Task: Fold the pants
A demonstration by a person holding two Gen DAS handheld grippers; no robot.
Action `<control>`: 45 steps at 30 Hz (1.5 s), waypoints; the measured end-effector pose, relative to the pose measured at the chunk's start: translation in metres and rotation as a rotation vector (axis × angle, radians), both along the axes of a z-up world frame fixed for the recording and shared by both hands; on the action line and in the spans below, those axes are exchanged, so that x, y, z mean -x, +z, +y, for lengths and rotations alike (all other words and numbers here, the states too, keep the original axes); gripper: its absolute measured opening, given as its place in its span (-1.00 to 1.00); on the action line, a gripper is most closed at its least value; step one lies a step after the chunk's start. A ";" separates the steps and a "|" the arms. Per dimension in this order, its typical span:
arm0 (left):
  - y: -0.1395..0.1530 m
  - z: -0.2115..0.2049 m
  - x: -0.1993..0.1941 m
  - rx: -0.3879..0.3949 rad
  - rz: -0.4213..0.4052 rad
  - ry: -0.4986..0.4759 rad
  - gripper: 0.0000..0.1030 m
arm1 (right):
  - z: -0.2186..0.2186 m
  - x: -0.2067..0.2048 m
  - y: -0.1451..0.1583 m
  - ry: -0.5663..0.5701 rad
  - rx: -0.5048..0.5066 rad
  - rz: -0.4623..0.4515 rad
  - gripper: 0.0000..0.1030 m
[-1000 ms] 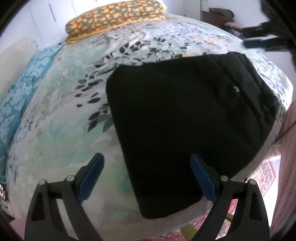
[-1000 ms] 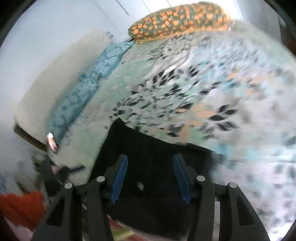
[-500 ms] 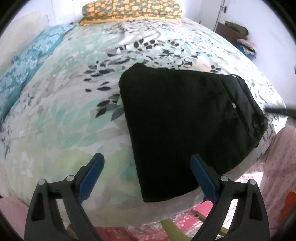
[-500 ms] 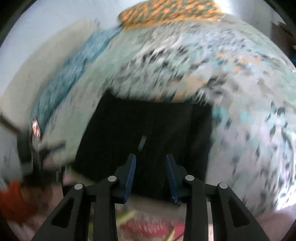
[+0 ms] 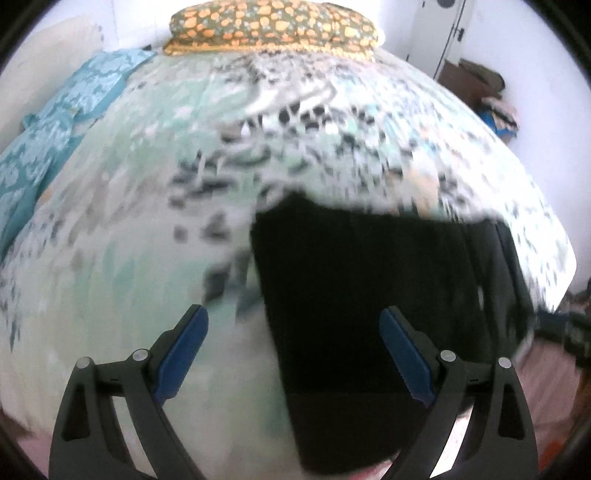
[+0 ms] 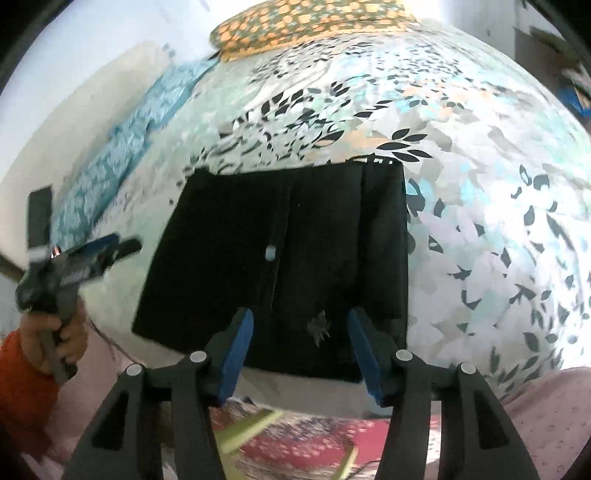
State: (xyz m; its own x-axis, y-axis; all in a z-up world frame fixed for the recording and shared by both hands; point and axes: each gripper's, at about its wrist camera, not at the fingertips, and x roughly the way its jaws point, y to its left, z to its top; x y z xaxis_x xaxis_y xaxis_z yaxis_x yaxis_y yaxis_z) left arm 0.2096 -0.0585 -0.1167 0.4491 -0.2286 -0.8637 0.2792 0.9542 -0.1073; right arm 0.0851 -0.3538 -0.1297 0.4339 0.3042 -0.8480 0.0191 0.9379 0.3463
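Note:
Black pants [image 5: 380,295] lie folded into a flat rectangle near the bed's front edge; they also show in the right wrist view [image 6: 288,258], with a small white button on top. My left gripper [image 5: 293,349] is open and empty, held above the pants' left edge. My right gripper [image 6: 301,349] is open and empty, above the pants' near edge. The left gripper also shows in the right wrist view [image 6: 92,254], held in a hand to the left of the pants.
The bed has a leaf-patterned sheet [image 6: 480,221]. An orange-spotted pillow [image 5: 273,26] lies at the head and a teal cloth [image 5: 55,133] along the left side. A red patterned rug [image 6: 314,443] covers the floor below. Furniture with clothes [image 5: 480,88] stands at the right wall.
Both grippers have pulled back from the pants toward the bed's front edge. The right gripper's jaws have opened wider than half a second ago. The pants lie still.

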 end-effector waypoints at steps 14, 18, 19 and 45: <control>-0.067 -0.012 -0.122 -0.182 0.168 0.219 0.83 | -0.009 0.024 -0.010 -0.061 -0.075 -0.056 0.06; -0.039 0.011 -0.092 -0.094 0.137 0.145 0.84 | -0.048 0.011 -0.007 -0.119 -0.073 -0.071 0.41; -0.037 0.017 -0.077 -0.051 0.158 0.099 0.84 | -0.056 0.004 -0.011 -0.106 -0.098 -0.054 0.50; -0.009 0.026 -0.025 0.456 0.242 -0.054 -0.45 | -0.021 -0.097 -0.043 0.265 -0.542 0.055 -0.33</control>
State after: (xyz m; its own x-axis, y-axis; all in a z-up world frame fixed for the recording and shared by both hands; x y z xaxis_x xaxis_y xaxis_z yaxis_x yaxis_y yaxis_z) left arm 0.2351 -0.0328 -0.1261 0.2259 -0.6233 -0.7486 0.2426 0.7803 -0.5764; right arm 0.1825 -0.3745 -0.1722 0.2442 0.7908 -0.5612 -0.1598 0.6036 0.7811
